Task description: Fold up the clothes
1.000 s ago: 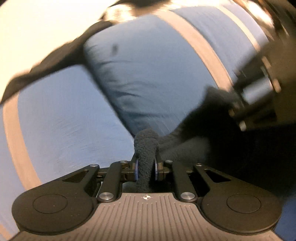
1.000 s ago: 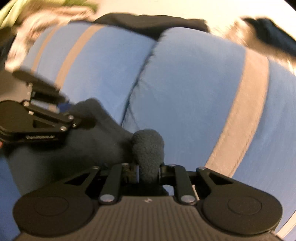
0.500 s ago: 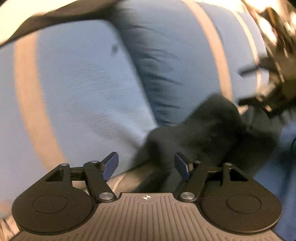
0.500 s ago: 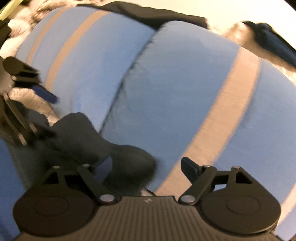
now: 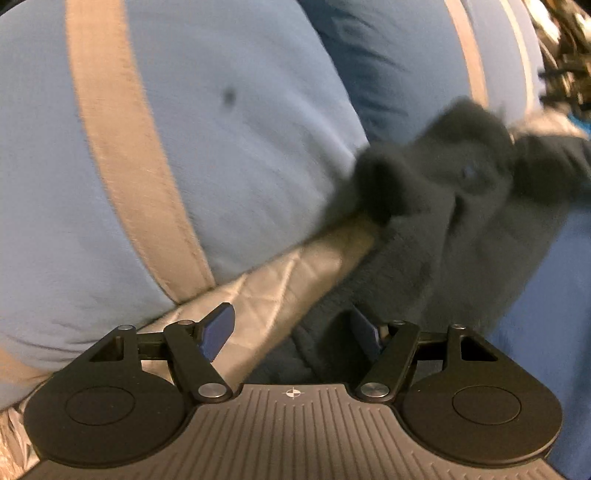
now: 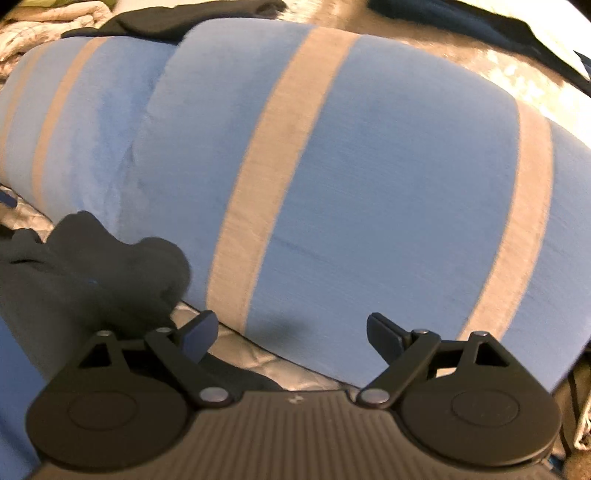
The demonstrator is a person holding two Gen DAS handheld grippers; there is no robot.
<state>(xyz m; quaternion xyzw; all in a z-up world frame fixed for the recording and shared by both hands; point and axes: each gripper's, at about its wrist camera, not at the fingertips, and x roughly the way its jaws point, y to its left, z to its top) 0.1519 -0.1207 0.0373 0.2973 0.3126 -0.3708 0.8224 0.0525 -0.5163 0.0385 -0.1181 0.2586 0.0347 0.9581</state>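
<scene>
A dark grey fleece garment (image 5: pixel 436 221) lies bunched on the bed against the blue pillows, to the right in the left wrist view. In the right wrist view the garment (image 6: pixel 85 266) sits at lower left. My left gripper (image 5: pixel 291 328) is open, its right finger close over the garment's near edge, nothing pinched. My right gripper (image 6: pixel 288 332) is open too, to the right of the garment, with only pillow and mattress between its fingers.
Two large blue pillows with tan stripes (image 5: pixel 184 155) (image 6: pixel 369 206) fill the area ahead. A quilted silver mattress cover (image 5: pixel 266 288) (image 6: pixel 258 362) shows beneath them. Dark clothing (image 6: pixel 177 18) and a pale quilt (image 6: pixel 44 26) lie behind the pillows.
Both grippers were shut on the dark garment a second ago. They have opened and let it drop onto the bed, the left moving left and the right moving right.
</scene>
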